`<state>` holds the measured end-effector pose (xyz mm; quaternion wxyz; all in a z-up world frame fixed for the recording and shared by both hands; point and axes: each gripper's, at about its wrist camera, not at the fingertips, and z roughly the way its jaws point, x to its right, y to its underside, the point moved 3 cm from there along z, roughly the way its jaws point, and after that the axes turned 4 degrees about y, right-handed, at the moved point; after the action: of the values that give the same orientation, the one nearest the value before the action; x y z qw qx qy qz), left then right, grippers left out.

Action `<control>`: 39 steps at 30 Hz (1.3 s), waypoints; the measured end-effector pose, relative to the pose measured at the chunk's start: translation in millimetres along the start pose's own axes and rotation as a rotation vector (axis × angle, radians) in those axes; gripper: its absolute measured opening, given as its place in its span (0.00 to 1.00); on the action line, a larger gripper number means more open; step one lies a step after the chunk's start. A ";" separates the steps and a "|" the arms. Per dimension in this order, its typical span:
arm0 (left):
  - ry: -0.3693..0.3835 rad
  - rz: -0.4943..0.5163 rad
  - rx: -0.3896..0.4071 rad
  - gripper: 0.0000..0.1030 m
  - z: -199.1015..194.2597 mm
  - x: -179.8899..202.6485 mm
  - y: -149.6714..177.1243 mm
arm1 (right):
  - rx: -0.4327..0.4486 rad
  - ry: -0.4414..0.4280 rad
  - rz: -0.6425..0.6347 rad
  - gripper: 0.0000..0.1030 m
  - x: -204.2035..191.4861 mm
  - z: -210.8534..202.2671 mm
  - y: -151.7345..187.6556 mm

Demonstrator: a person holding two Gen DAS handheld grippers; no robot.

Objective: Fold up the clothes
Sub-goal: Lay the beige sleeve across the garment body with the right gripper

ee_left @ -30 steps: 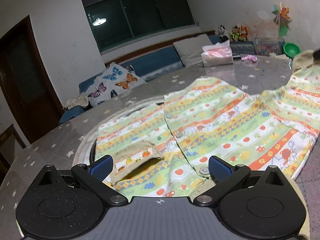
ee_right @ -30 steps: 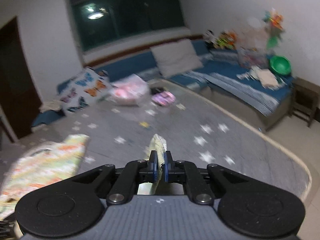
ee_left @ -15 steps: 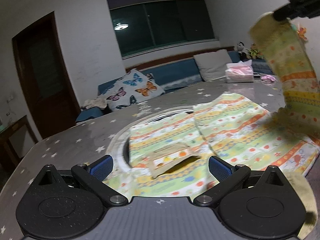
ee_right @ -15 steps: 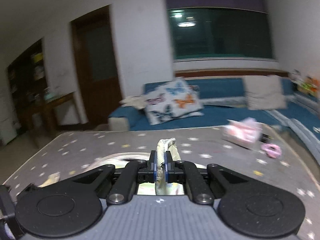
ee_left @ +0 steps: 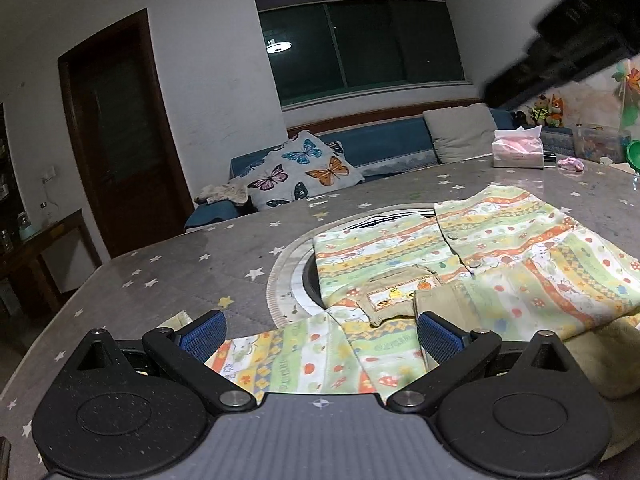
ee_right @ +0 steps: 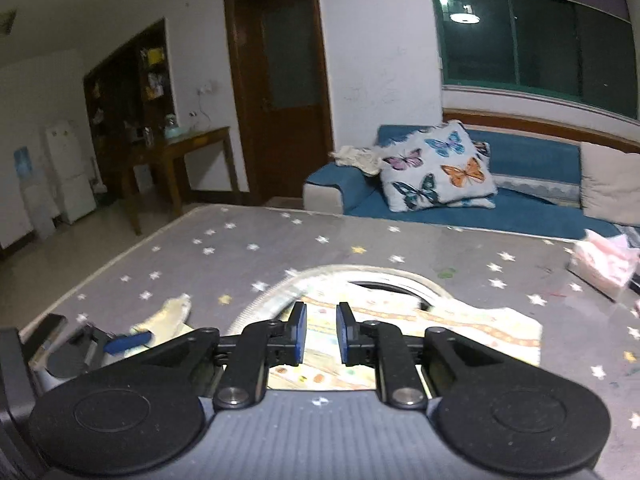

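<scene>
A child's striped green, yellow and orange shirt lies on the grey star-print table, over a round inset. Its right sleeve is folded across the body, cuff near the collar. My left gripper is open, low over the shirt's near sleeve, holding nothing. My right gripper is partly open and empty, above the shirt. The right gripper's dark body shows at the top right of the left wrist view. The left gripper shows at the left of the right wrist view.
A pink tissue pack and a small pink item sit at the table's far side. A blue sofa with a butterfly pillow stands behind the table. A door and wooden side table are at the left.
My right gripper carried the sleeve up and across to the left, laid it over the shirt's body and opened, letting it go. The left gripper stayed open and drew back a little.
</scene>
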<state>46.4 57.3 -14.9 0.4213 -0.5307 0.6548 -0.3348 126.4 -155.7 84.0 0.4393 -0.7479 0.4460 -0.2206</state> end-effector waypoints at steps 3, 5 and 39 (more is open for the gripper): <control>0.014 -0.001 0.008 1.00 0.3 3.7 -5.3 | -0.051 0.044 -0.023 0.16 15.1 0.5 11.1; 0.030 0.003 0.015 1.00 1.3 8.3 -9.7 | -0.103 0.071 -0.036 0.17 26.7 2.6 25.3; 0.027 0.061 -0.105 1.00 48.5 40.5 -12.8 | -0.249 0.155 0.032 0.34 87.0 28.7 101.0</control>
<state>92.4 15.5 -31.9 0.3941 -0.5272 0.6930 -0.2940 143.3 -239.3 -22.5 0.3110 -0.7703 0.5142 -0.2136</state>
